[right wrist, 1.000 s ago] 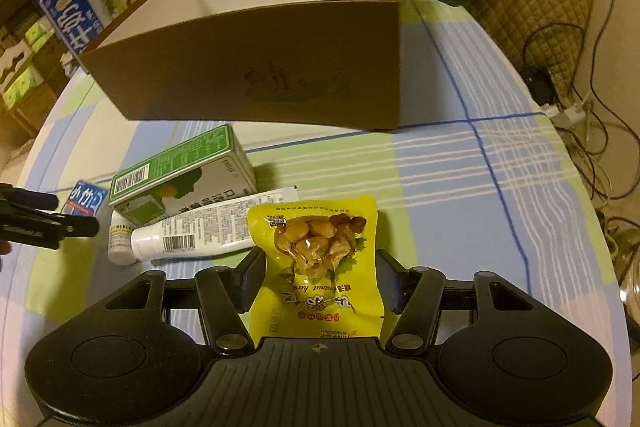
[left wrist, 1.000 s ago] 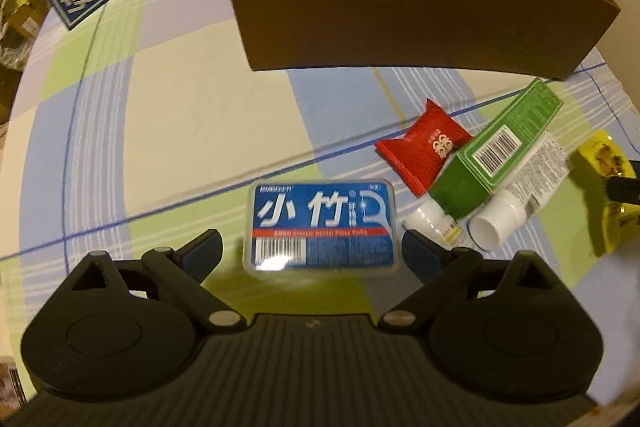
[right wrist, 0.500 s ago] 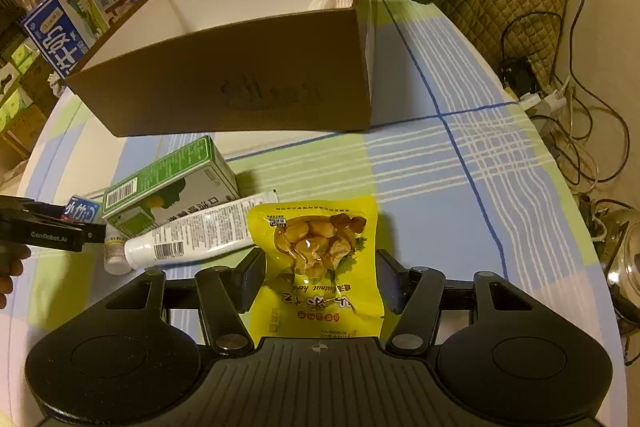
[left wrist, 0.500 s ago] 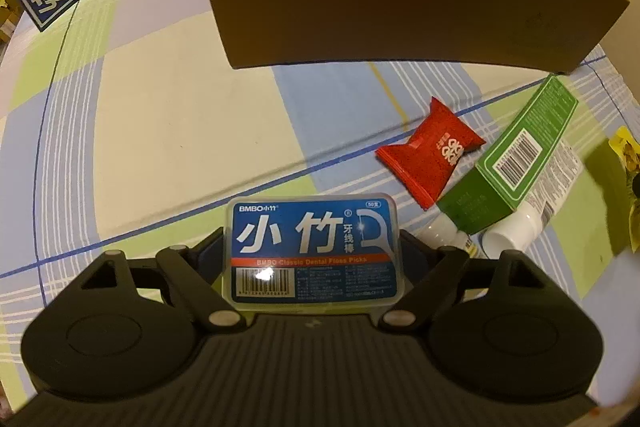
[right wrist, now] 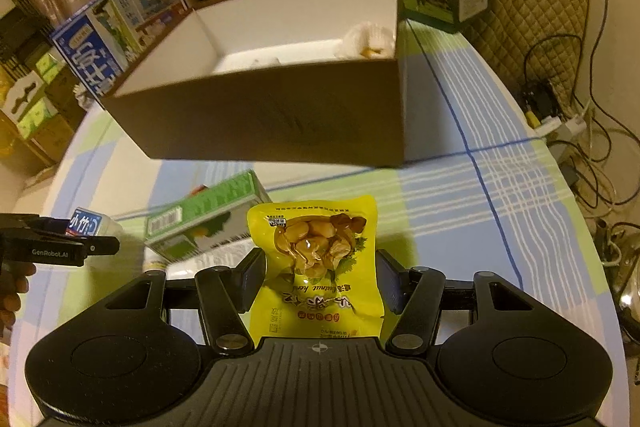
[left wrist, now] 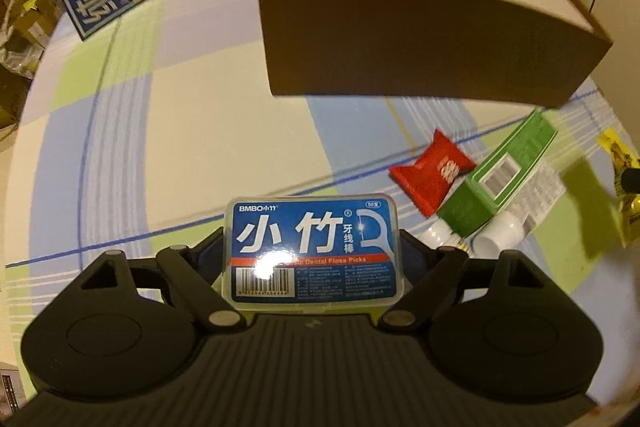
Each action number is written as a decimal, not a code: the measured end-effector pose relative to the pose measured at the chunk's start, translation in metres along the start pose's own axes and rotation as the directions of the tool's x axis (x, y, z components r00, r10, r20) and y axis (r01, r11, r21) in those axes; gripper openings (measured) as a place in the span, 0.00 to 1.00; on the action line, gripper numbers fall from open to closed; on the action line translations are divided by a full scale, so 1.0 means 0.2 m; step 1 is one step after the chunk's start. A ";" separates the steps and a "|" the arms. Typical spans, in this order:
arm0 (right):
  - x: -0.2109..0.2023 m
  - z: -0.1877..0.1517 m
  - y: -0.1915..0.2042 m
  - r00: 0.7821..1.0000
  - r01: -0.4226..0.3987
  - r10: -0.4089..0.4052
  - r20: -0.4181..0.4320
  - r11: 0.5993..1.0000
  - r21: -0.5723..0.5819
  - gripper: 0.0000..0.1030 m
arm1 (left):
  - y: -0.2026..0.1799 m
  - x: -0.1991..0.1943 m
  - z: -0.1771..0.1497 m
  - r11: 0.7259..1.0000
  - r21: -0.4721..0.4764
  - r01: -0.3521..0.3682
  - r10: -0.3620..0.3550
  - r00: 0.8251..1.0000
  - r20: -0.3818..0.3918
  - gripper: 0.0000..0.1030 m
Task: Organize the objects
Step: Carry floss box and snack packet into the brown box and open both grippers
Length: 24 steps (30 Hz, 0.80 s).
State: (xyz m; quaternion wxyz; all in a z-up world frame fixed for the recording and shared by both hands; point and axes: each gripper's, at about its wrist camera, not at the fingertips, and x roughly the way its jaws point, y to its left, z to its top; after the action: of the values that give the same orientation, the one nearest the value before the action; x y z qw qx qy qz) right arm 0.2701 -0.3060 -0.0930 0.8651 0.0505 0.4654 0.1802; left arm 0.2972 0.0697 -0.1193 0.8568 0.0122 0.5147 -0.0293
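Note:
My left gripper point(left wrist: 312, 255) is shut on a blue dental floss pick box point(left wrist: 312, 251) and holds it above the table. My right gripper point(right wrist: 320, 275) is shut on a yellow chestnut snack pouch point(right wrist: 316, 259), lifted off the cloth. A brown cardboard box point(left wrist: 420, 43) with a white inside stands ahead, open at the top; in the right wrist view point(right wrist: 280, 119) a white object lies in its far right corner. The left gripper point(right wrist: 60, 243) with the floss box shows at the left of the right wrist view.
A red sachet point(left wrist: 434, 171), a green carton point(left wrist: 504, 179) and a white tube point(left wrist: 516, 215) lie on the checked tablecloth point(left wrist: 192, 131) in front of the box. Milk cartons point(right wrist: 116, 31) stand behind it. Cables hang off the table's right side point(right wrist: 568, 115).
The left gripper closed on the floss box and lifted it. Both grippers rose with their objects, so the open top of the cardboard box now shows.

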 end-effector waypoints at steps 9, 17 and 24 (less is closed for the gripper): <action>-0.12 0.17 0.09 0.992 -0.096 0.098 0.075 0.995 -0.039 0.54 | -0.06 -0.24 0.18 1.000 0.023 0.020 -0.022 0.993 0.116 0.81; -0.09 0.47 0.13 0.977 -0.166 0.168 0.132 0.986 -0.028 0.54 | -0.19 -0.30 0.51 0.995 0.074 0.060 -0.073 0.978 0.194 0.81; -0.01 0.75 0.15 0.969 -0.162 0.169 0.182 0.985 -0.056 0.54 | -0.23 -0.22 0.83 0.995 0.081 0.051 -0.067 0.977 0.203 0.81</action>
State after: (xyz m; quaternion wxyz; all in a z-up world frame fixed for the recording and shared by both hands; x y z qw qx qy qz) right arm 0.3850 -0.2674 -0.0005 0.8876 0.0883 0.3729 0.2557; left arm 0.4200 0.0174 -0.0028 0.9031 0.0262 0.4220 -0.0751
